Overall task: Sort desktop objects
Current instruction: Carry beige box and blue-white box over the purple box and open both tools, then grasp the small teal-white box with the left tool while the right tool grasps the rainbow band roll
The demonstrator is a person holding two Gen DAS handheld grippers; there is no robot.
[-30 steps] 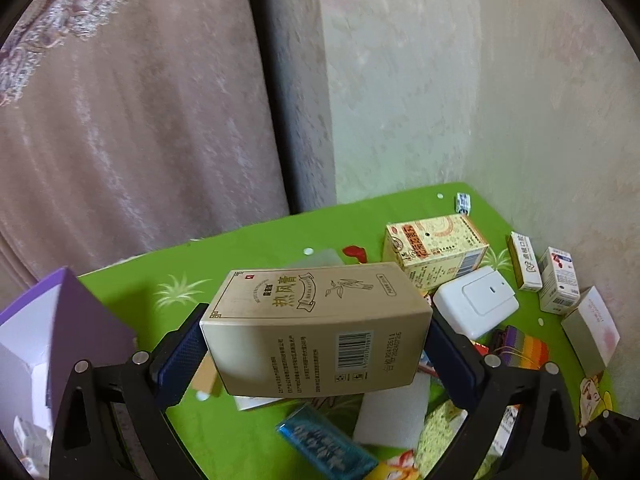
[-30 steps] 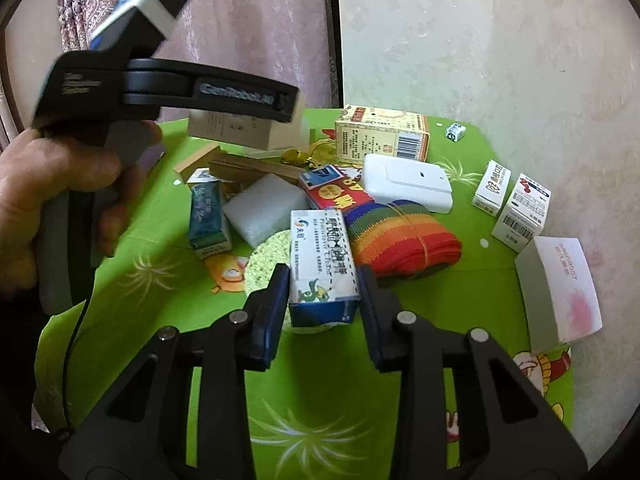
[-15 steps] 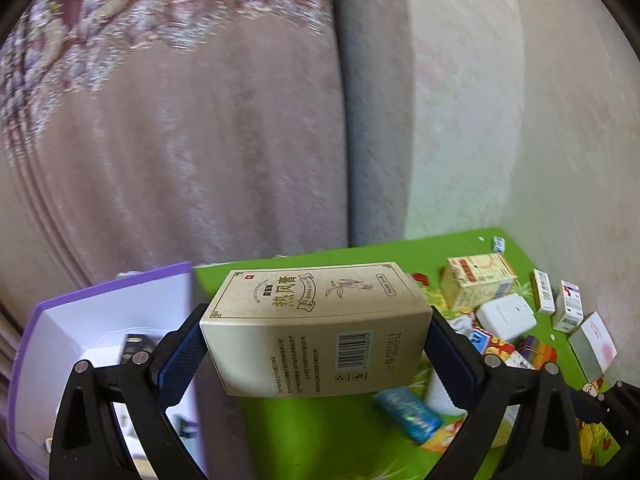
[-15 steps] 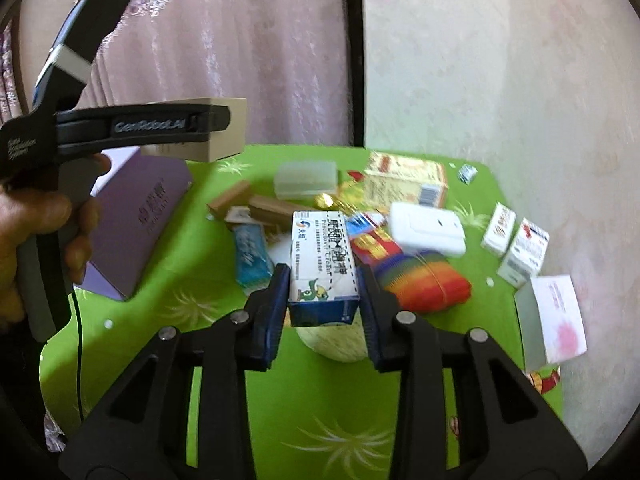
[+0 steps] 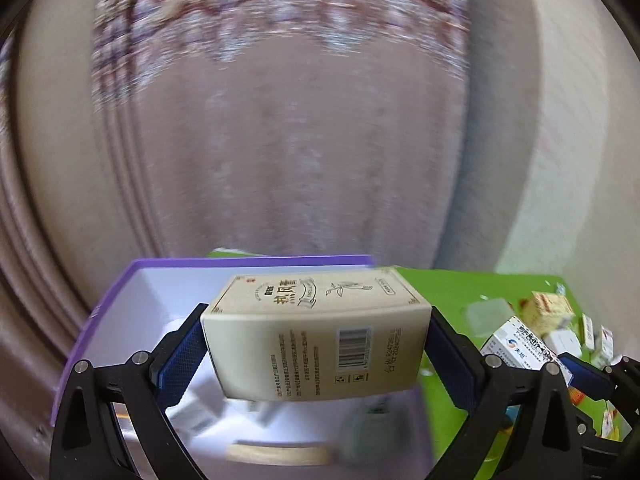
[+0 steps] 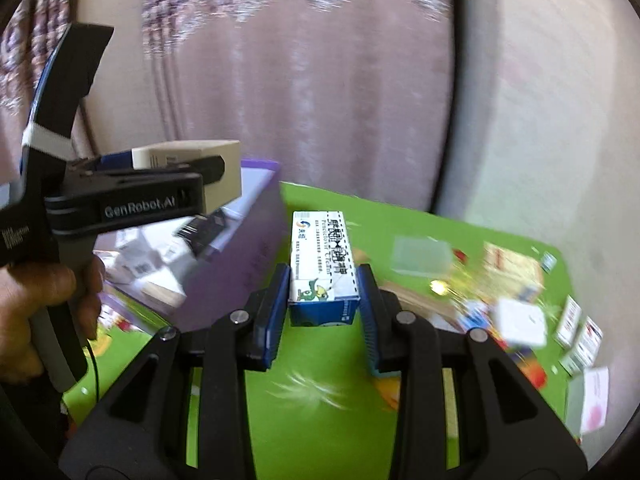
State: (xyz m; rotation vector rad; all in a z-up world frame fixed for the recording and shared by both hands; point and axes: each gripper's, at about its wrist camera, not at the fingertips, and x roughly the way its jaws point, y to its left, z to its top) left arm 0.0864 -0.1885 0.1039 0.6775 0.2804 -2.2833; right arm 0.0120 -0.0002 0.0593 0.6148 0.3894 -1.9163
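Pink curtain (image 5: 304, 140) and a pale wall stand behind a table with a green cloth (image 6: 328, 412), and at its left side is a purple box (image 5: 120, 292), open on top.

Left gripper (image 5: 316, 344) is clamped on a beige carton (image 5: 316, 340), pads pressing on both short ends, carton held lengthwise and a bit tilted. It hangs above the open purple box, not yet inside. In the right wrist view the same gripper is seen from the side, with a hand (image 6: 44, 308) on its handle.

Right gripper (image 6: 324, 292) is clenched on a white-blue carton (image 6: 322, 268), held by its near end, long side pointing away. This one is over the green cloth, just beside the wall of the purple box, so not yet above the opening.

Done so far, I judge: some small packs already lie in the box, white ones w/ barcodes, but blur hides which and how many. Two more are in the air, approx. at the drop-off.

Left to do: both cartons must be released into the box. Then a good part of the pile remains at the right side of the table: a yellow carton (image 6: 512, 272), a white flat device (image 6: 520, 322), a clear plastic lid or case (image 6: 422, 256), several small white packs (image 6: 580, 336), a pink-white box (image 6: 592, 400). So the task is somewhere in the middle, prob. less than half sorted.
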